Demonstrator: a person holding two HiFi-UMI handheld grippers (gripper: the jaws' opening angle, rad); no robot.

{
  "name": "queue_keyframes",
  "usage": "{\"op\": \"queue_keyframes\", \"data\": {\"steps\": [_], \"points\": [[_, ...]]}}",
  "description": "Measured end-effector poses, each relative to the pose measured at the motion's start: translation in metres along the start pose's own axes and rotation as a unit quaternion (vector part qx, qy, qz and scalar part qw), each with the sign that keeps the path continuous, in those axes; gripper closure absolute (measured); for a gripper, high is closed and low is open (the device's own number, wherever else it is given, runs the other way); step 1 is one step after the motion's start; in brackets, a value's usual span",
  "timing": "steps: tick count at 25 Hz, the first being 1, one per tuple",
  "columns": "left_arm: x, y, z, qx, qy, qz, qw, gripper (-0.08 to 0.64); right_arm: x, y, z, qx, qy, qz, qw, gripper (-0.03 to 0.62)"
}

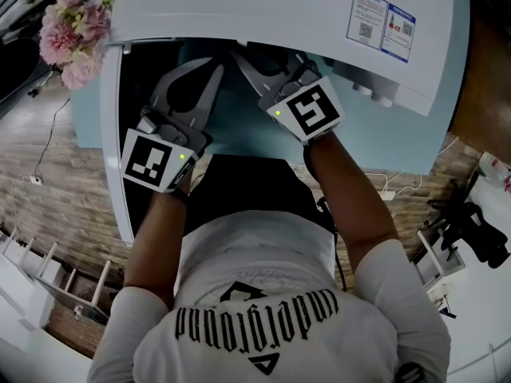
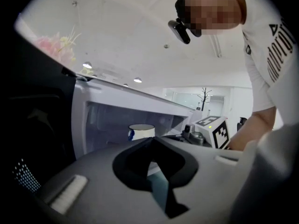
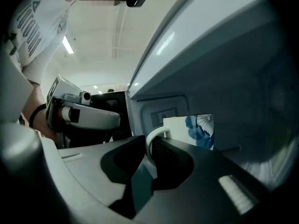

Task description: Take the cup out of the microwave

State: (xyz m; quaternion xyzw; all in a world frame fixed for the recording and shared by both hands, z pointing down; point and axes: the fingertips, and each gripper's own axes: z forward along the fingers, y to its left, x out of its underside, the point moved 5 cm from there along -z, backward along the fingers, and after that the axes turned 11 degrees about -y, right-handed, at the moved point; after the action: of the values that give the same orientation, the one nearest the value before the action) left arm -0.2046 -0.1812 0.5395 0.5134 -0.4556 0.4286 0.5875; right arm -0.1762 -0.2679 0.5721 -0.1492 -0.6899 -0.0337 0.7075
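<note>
Now | cup (image 3: pixel 189 129) handle (image 3: pixel 154 130) between right tongs (image 3: pixel 148 153) | flowers (image 1: pixel 72 30) atop microwave (image 1: pixel 263 6)

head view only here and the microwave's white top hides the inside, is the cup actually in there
Observer: Yes. The right gripper view shows a white ceramic mug with a blue print standing inside the white microwave.
Operator: where's its handle
Observer: The mug's white loop handle points toward the opening and sits between the jaws of the right gripper. I can't tell whether they press on it.
Operator: and the left one
Observer: The left gripper has its jaws slightly apart with nothing between them.
</note>
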Motion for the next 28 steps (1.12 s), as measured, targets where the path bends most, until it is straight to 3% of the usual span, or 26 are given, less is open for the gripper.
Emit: {"op": "queue_keyframes", "data": {"steps": [9, 20, 28], "points": [[-0.012, -0.018, -0.009, 0.022, -0.022, 0.026, 0.9992, 0.511, -0.014, 0.015, -0.022, 0.007, 0.000, -0.019, 1.000, 0.541], [-0.025, -0.060, -0.025, 0.043, -0.012, 0.018, 0.9989, 0.510, -0.023, 0.047, -0.068, 0.025, -0.008, -0.021, 0.999, 0.541], [-0.039, -0.086, -0.045, 0.053, -0.035, 0.047, 0.9968, 0.510, -0.043, 0.081, -0.103, 0.034, -0.023, -0.021, 0.999, 0.541]]}}
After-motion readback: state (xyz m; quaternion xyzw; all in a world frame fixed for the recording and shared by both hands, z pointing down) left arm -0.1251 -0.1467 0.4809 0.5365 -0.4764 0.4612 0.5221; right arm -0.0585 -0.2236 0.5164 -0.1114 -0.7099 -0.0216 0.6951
